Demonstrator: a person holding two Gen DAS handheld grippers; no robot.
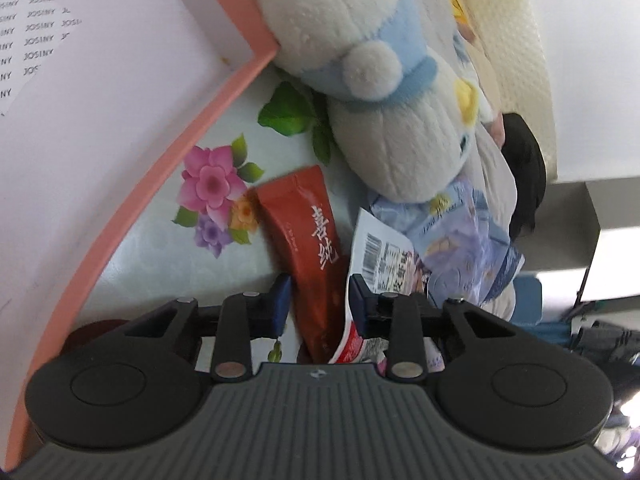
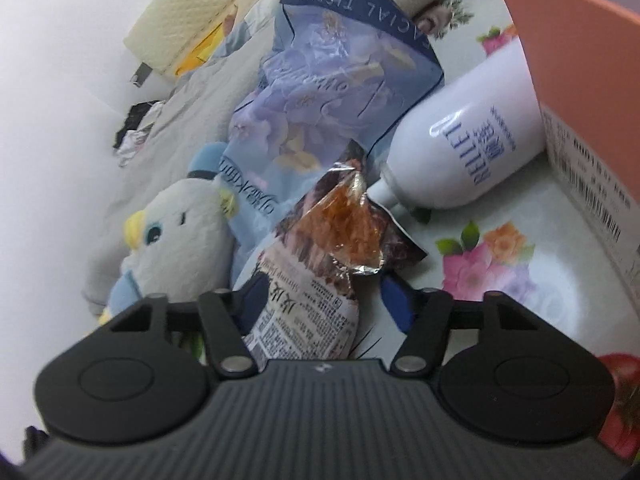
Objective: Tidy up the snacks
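Note:
In the left wrist view, my left gripper is open, its blue-tipped jaws on either side of a red-brown snack stick packet lying on the floral tablecloth; whether they touch it I cannot tell. A white and red snack pack with a barcode lies just right of it. In the right wrist view, my right gripper is open around a crinkled snack pack with newspaper print and a clear window showing orange pieces. The pink box stands at the left; its wall also shows in the right wrist view.
A grey and blue plush toy lies beside the snacks. A blue facial tissue pack and a white lotion bottle lie behind. A paper towel roll rests by the wall.

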